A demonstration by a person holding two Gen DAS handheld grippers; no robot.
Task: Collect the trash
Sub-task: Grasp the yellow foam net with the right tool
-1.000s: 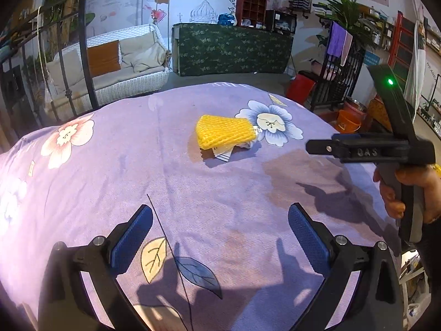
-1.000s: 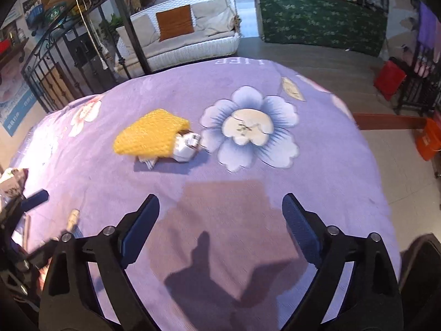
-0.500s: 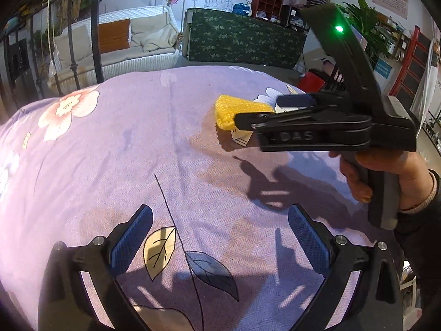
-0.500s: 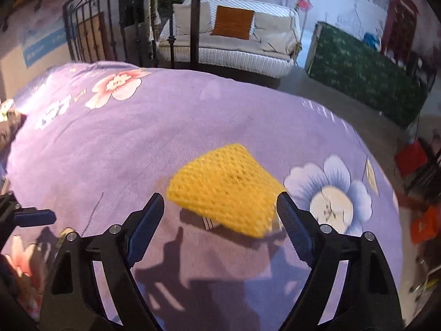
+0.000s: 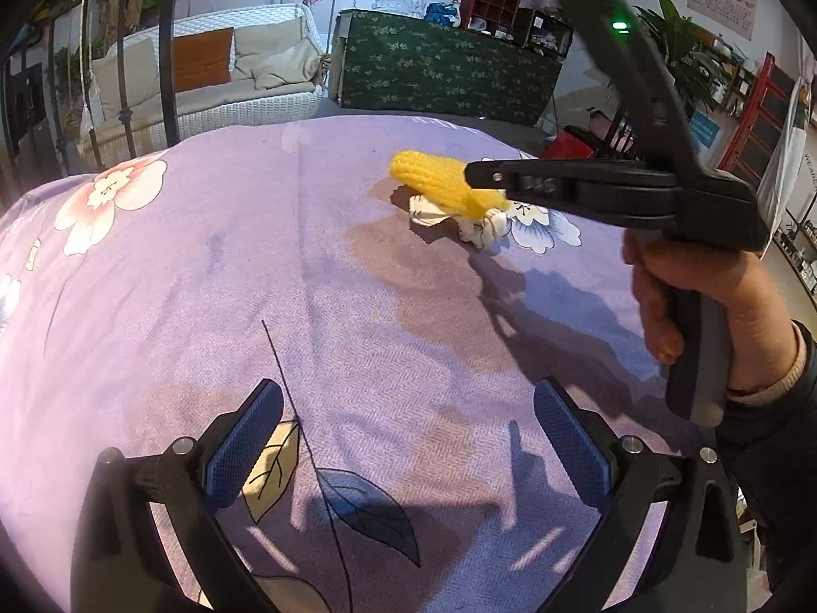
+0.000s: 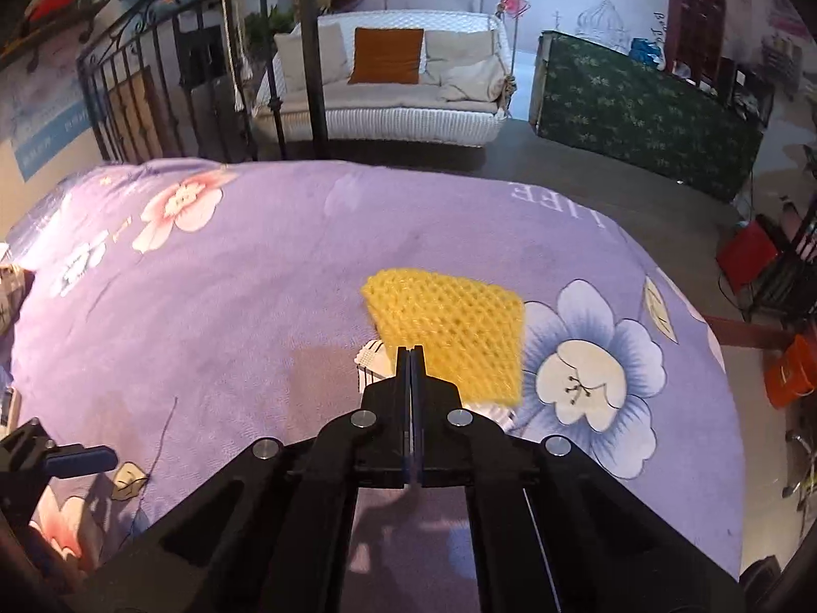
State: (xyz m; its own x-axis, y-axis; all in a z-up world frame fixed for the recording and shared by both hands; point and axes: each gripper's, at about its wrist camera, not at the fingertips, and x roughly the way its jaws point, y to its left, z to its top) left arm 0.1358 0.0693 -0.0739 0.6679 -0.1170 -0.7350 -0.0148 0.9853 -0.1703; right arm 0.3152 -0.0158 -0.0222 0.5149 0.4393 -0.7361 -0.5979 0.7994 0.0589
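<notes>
A yellow foam net (image 6: 454, 327) lies on the purple flowered cloth (image 6: 286, 265), with crumpled white paper (image 5: 480, 227) under it. My right gripper (image 6: 410, 352) is shut on the near edge of the yellow foam net. In the left wrist view the right gripper (image 5: 472, 173) reaches in from the right and holds the yellow foam net (image 5: 439, 181) slightly off the cloth. My left gripper (image 5: 408, 434) is open and empty, low over the cloth's near part, well short of the trash.
The cloth (image 5: 204, 306) covers a rounded table whose edges drop off on the far and right sides. A white wicker sofa (image 6: 388, 97), a green-covered counter (image 6: 638, 112) and a black iron railing (image 6: 153, 102) stand beyond. Red and orange bins (image 6: 791, 373) sit on the floor at right.
My right gripper moved in over the yellow foam net and closed on its near edge; it was open before. The left gripper stayed open and shifted only slightly.
</notes>
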